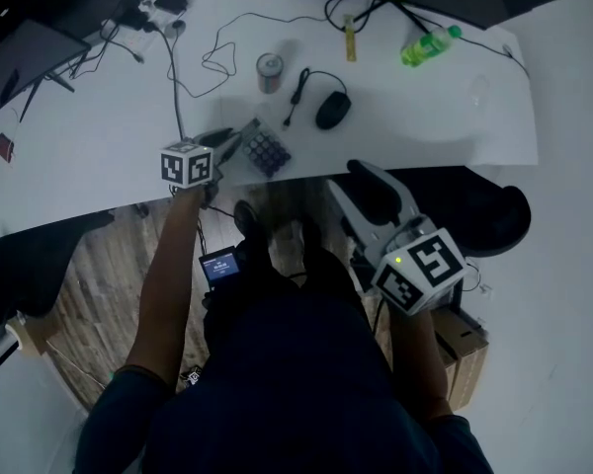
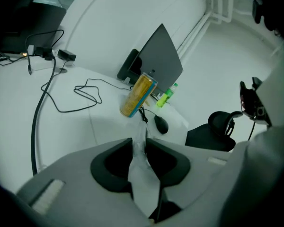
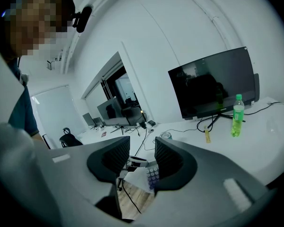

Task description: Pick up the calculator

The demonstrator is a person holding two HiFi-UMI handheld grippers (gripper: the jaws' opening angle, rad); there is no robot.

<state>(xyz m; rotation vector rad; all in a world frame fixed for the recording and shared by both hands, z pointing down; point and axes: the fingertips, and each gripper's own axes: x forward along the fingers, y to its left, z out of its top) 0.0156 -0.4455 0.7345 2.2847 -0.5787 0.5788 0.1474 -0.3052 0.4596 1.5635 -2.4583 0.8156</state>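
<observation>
While the left gripper (image 1: 227, 144) clamps one calculator (image 1: 265, 151), one can (image 1: 269, 71) stands behind

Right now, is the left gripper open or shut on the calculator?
Shut on the calculator: the left gripper shows its jaws nearly together in its own view, pressing a thin pale edge between them.

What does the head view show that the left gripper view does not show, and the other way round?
Only the head view: the keys of the calculator, the right gripper and the person's legs. Only the left gripper view: the left gripper, its jaws shut on a thin pale edge, probably the calculator's. Both: the can, the mouse and the bottle on the desk.
</observation>
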